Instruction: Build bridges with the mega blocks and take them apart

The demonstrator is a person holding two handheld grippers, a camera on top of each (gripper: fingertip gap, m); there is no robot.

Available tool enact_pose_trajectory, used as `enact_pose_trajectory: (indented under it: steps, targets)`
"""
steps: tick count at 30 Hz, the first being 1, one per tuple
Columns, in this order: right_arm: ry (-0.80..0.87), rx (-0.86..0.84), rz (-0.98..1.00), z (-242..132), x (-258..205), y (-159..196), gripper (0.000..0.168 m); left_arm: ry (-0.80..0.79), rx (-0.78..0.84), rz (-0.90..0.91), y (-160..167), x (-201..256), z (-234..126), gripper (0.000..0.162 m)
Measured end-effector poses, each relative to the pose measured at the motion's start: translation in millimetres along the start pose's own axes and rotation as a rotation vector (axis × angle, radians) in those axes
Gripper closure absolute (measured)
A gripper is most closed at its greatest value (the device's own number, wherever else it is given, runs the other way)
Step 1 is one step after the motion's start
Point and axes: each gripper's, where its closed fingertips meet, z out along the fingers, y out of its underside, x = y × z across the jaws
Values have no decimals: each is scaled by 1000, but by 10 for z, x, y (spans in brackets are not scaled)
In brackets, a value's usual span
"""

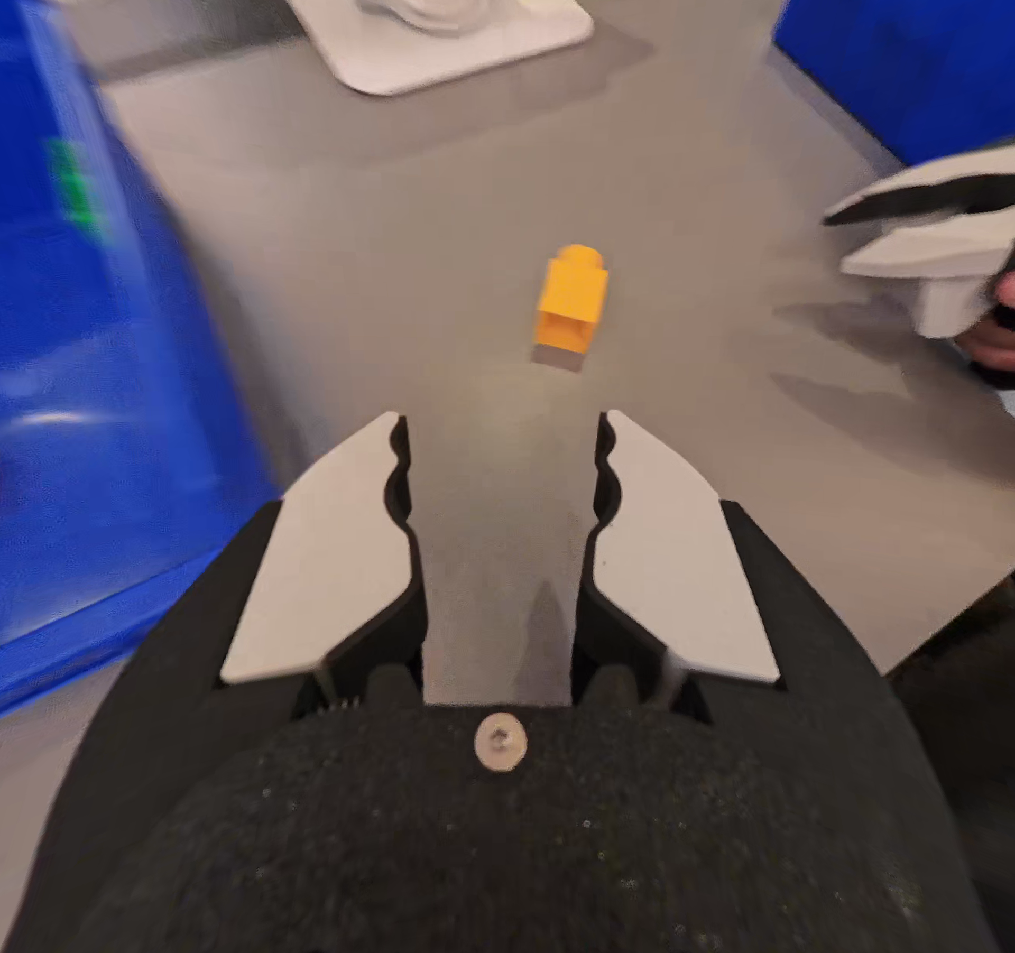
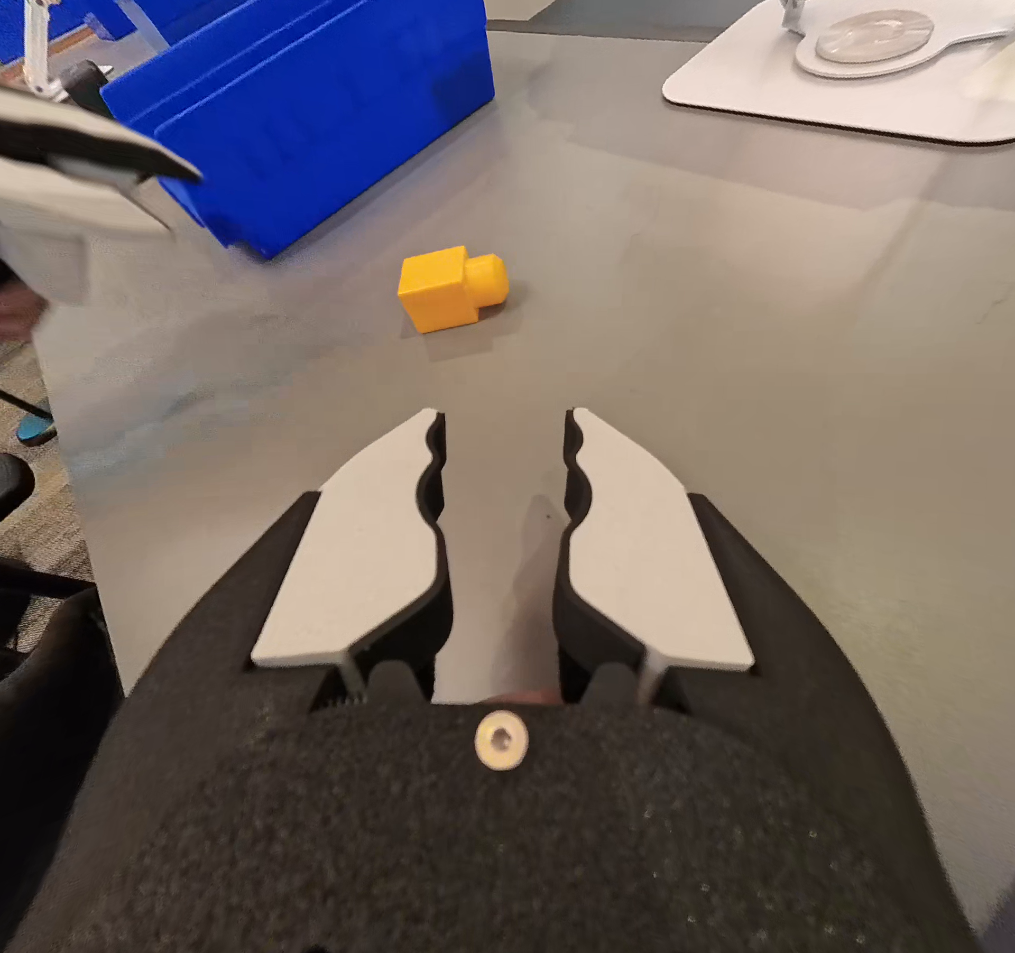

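- Left gripper [image 1: 502, 418]: jaws stood wide apart, holding nothing, above the grey table [image 1: 384, 267].
- Right gripper [image 2: 504, 416]: jaws parted, likewise empty.
- Yellow block [image 1: 571, 303]: lay on its side on the table, at 12 o'clock from each gripper, untouched.
- Blue bin [image 2: 307, 103]: at 11 o'clock beyond the block in the right wrist view.

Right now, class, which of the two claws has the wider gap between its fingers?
The left claw: its fingers stand clearly farther apart than the right claw's. Both are empty.
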Motion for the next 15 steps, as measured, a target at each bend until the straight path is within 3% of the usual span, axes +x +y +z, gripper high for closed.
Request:
enact_pose_trajectory:
  steps: [3, 5, 9, 11, 15]
  targets:
    - [-25, -3, 6, 13, -43, 4, 127, -169, -38, 40, -84, -604, -469, 96]
    - [-35, -4, 7, 20, -62, 5, 127, -265, -128, 58, -51, -1085, -587, 96]
    - [-32, -9, 2, 19, -65, 5, 128, -392, -328, -46, 146, -1991, -435, 80]
    - [-27, -7, -1, 8, -60, -4, 128, -420, -343, -109, 178, -2286, -283, 89]
    - [-24, -9, -2, 7, -46, 1, 128, -496, -401, -144, 302, -2666, -68, 83]
